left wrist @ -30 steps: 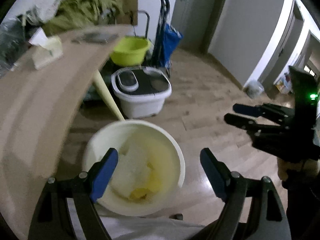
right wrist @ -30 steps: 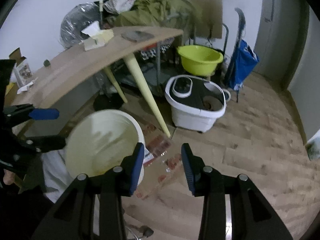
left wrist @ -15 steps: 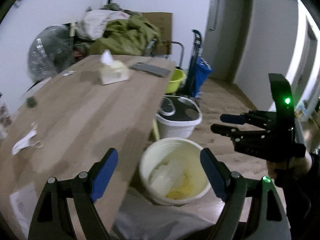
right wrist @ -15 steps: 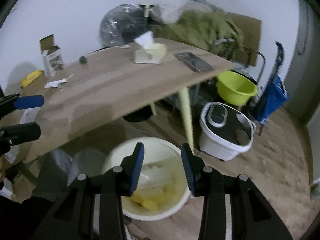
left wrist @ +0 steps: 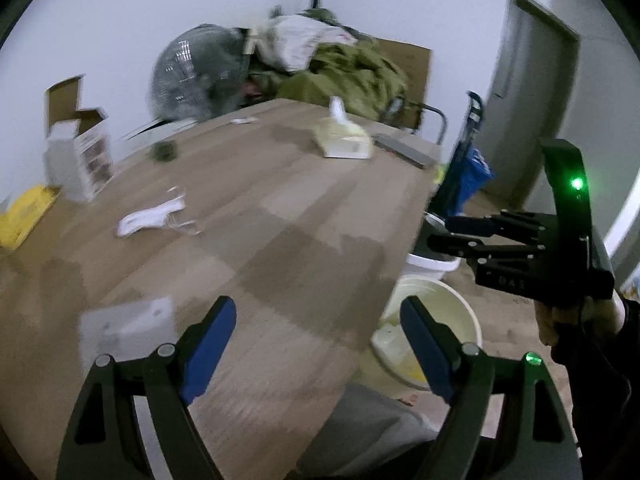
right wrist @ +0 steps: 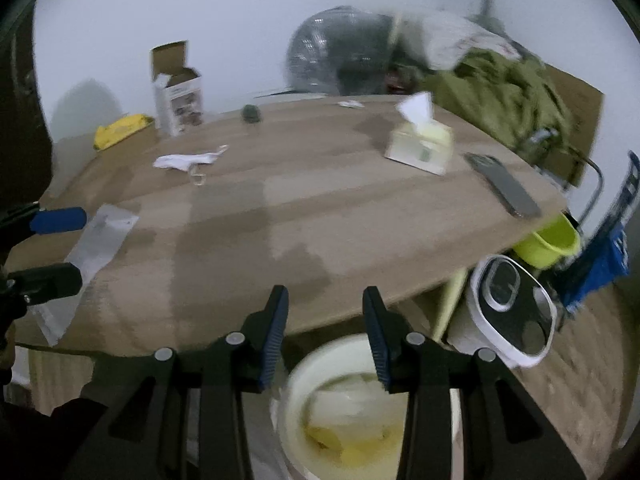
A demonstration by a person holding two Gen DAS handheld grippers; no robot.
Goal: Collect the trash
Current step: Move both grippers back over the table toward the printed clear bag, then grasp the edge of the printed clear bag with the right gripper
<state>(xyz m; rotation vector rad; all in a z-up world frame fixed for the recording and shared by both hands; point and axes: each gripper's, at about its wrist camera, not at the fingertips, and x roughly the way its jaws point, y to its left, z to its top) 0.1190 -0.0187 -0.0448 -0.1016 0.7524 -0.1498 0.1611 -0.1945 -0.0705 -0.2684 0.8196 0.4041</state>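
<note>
On the wooden table [right wrist: 320,216] I see the trash left to collect: a flat clear plastic wrapper [right wrist: 96,248] near the front edge, and a crumpled white face mask [right wrist: 186,160] farther back. My left gripper [left wrist: 316,336] hangs over the table, fingers spread wide with nothing in them. My right gripper [right wrist: 325,334] is partly open and empty above the white bin [right wrist: 304,376] on the floor just beside the table. I judge the wrapper featherlight, limp and slick; lying flat, it offers little, so I would pinch a raised edge. The soft mask should take a pinch through its bunched middle.
</note>
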